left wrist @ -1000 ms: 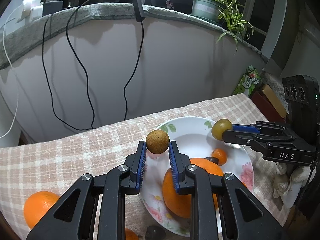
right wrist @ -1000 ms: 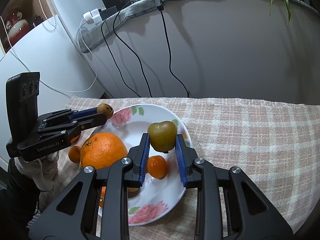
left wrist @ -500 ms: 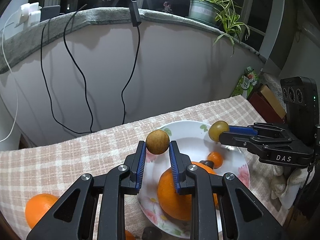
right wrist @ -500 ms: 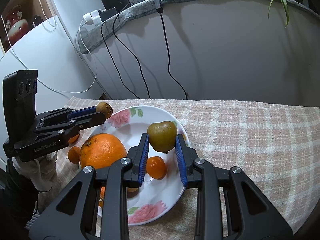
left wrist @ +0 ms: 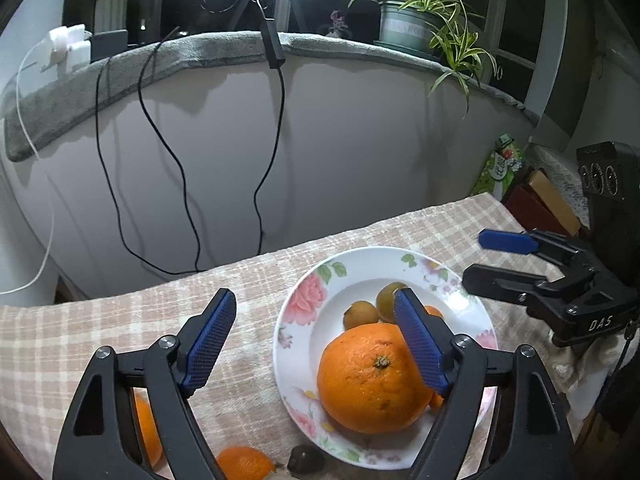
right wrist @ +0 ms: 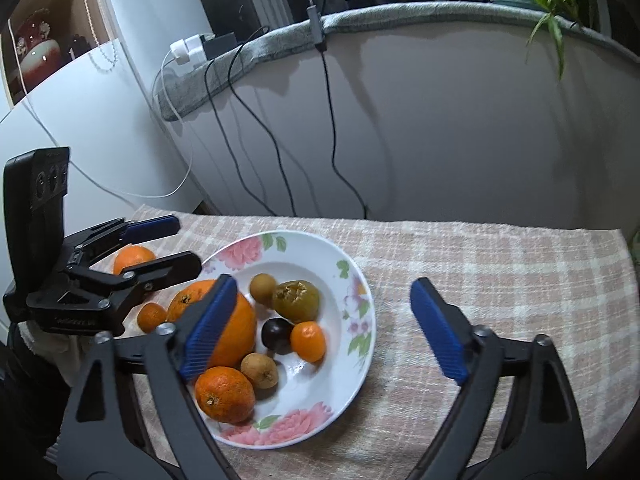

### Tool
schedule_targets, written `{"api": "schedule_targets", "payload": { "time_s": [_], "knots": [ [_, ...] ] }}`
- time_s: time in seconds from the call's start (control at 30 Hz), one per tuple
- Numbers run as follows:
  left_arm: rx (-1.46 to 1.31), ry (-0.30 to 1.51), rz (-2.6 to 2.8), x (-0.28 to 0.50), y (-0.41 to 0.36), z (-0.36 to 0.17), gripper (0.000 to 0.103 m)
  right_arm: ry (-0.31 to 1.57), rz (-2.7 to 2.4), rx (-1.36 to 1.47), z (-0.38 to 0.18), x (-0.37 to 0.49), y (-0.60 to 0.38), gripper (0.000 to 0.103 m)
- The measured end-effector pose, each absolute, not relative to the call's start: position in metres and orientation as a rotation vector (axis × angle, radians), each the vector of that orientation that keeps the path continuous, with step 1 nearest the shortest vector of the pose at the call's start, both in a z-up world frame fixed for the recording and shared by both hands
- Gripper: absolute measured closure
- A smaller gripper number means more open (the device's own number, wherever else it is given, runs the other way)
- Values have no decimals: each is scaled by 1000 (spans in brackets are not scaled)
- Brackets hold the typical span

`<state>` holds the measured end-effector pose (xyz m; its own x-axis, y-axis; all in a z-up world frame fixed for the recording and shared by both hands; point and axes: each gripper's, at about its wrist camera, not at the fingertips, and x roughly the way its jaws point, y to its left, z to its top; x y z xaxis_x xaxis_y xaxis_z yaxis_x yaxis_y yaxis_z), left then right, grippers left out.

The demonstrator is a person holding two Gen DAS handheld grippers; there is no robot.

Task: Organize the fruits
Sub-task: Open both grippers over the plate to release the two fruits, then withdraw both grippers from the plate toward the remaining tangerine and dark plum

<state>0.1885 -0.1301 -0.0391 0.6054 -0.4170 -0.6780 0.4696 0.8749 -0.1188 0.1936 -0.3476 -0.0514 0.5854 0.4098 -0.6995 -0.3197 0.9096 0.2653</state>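
Note:
A white flowered plate [right wrist: 356, 276] [left wrist: 360, 256] on the checked cloth holds a large orange [right wrist: 236, 320] [left wrist: 372, 376], a greenish fruit [right wrist: 298, 300] [left wrist: 390, 300], a small brown fruit [right wrist: 263, 288] [left wrist: 360, 314], a dark plum [right wrist: 276, 334] and small tangerines [right wrist: 307, 340]. My left gripper [left wrist: 312, 304] [right wrist: 188, 242] hangs over the plate's left side, its jaws opening with nothing between them. My right gripper [right wrist: 322, 286] [left wrist: 474, 258] is over the plate's right side. Its jaws are opening too, with nothing held.
An orange [right wrist: 134, 258] and a small tangerine [right wrist: 151, 316] lie on the cloth left of the plate. A dark fruit [left wrist: 306, 458] sits by the plate's near rim. Cables hang down the wall behind. Boxes [left wrist: 536, 208] stand at the table's right end.
Both grippers have let go. The small brown fruit left the left jaws and the greenish fruit left the right jaws; both now lie on the plate. Both pairs of jaws have spread wide.

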Motion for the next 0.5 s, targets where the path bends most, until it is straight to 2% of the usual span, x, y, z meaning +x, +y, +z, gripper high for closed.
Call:
{"api": "schedule_targets", "payload": {
  "time_s": [0.5],
  "knots": [
    [95, 733, -473, 168, -124, -29, 21, 797, 382, 76, -37, 182, -344, 4]
  ]
}}
